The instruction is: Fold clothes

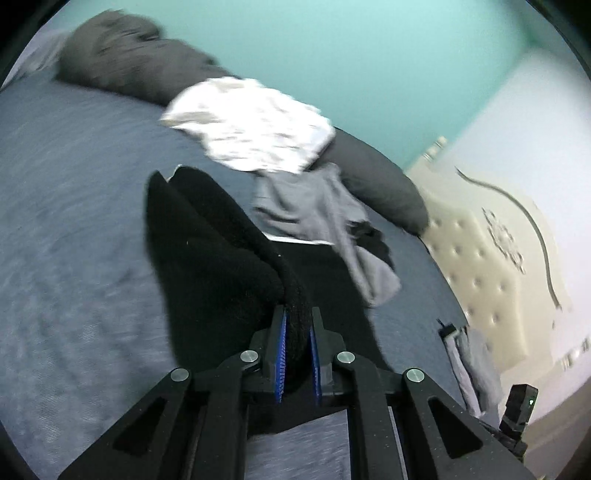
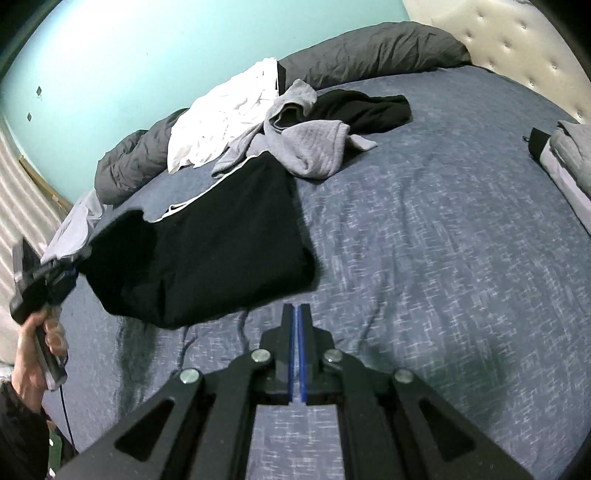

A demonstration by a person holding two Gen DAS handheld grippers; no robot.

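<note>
A black garment (image 2: 207, 243) lies partly folded on the blue bedspread (image 2: 424, 258). My left gripper (image 1: 297, 314) is shut on the black garment's thick edge (image 1: 221, 258) and lifts that side off the bed; it also shows at the left of the right wrist view (image 2: 72, 273). My right gripper (image 2: 296, 308) is shut and empty, just above the bedspread near the garment's near edge. A grey garment (image 2: 306, 147), a white garment (image 2: 221, 125) and another black garment (image 2: 365, 107) lie crumpled behind it.
A dark grey duvet (image 2: 369, 51) runs along the teal wall. A cream tufted headboard (image 2: 517, 33) stands at the right. A folded grey stack (image 2: 569, 162) sits at the bed's right edge, also seen in the left wrist view (image 1: 476, 373).
</note>
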